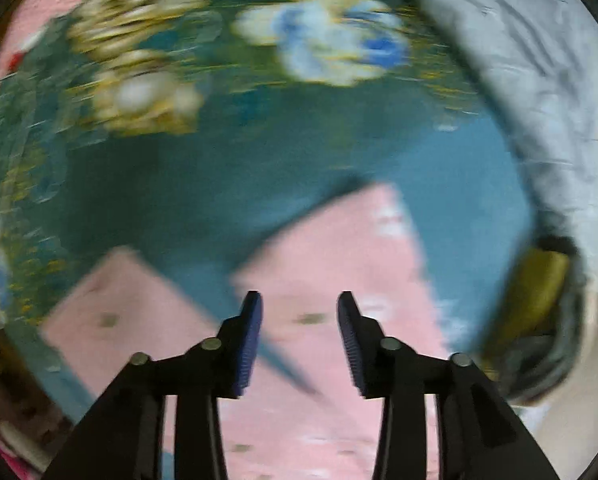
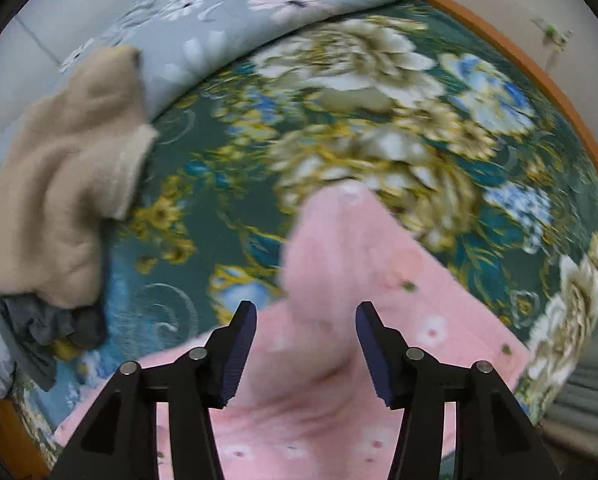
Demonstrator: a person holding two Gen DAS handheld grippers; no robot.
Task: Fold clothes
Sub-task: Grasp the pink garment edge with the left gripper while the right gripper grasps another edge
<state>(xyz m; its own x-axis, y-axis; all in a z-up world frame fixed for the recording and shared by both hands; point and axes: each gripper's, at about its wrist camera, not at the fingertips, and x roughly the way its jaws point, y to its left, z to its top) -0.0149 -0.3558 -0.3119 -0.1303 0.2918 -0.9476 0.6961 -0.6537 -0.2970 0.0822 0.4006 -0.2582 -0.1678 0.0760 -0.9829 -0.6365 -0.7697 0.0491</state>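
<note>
Right under both grippers, left gripper [image 1: 299, 344] and right gripper [image 2: 305, 354] released, pink garment [image 2: 339, 380] lies partly spread on the bed [image 2: 203, 184]; folding looks barely begun.

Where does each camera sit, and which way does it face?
Left wrist: sits behind the left tool, faces forward and down at the pink garment on the floral bedspread; only the open black fingers show.
Right wrist: sits behind the right tool, faces the pink garment, with a beige garment far left; only its open fingers show.
Shared: pink garment, bedspread.
</note>
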